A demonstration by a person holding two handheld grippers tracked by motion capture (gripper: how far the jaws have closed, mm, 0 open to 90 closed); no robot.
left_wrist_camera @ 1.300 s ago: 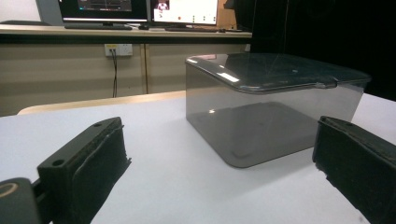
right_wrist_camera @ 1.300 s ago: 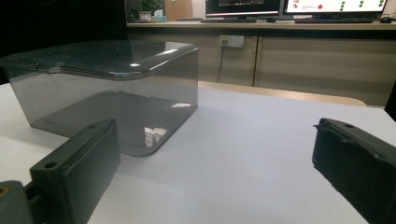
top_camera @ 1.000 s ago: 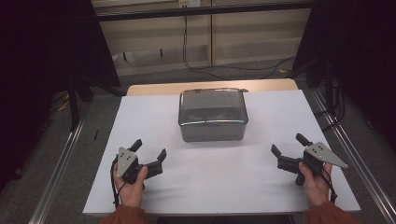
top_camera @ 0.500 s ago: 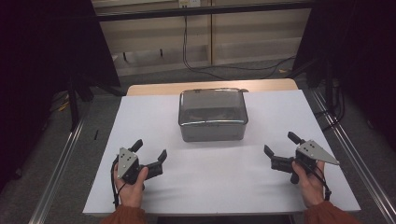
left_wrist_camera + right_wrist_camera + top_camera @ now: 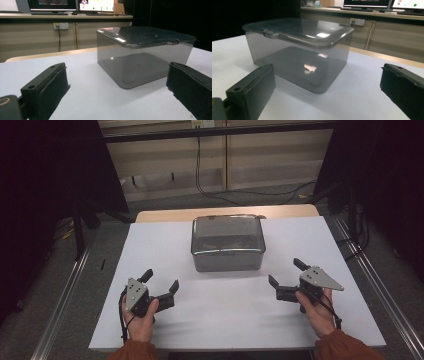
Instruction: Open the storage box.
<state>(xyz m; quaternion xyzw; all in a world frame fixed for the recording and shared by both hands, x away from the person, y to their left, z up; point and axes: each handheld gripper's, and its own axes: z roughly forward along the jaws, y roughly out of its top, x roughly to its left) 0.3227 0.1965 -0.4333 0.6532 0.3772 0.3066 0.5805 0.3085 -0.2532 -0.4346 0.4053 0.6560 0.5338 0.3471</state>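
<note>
We held the left gripper (image 5: 161,282) and the right gripper (image 5: 286,274) low over the white sheet (image 5: 165,245) covering the table, one at each near corner, jaws wide apart on both and gripping nothing. The box (image 5: 227,243), smoky clear plastic with its lid (image 5: 227,232) on, stood at the middle of the sheet, beyond and between the two tools and well apart from each. Nothing lay between either gripper and the box; bare sheet ran up to its walls. In the left gripper view the box (image 5: 142,57) sat ahead and to the right of centre, its lid's front tab (image 5: 174,41) facing that side. In the right gripper view it (image 5: 297,55) stood ahead and left. Something dark showed dimly inside from above; we could not tell what. Behind the table ran a pale wall with a socket (image 5: 60,25) and hanging cables (image 5: 200,165), and monitors (image 5: 72,5) lined a counter farther back.
</note>
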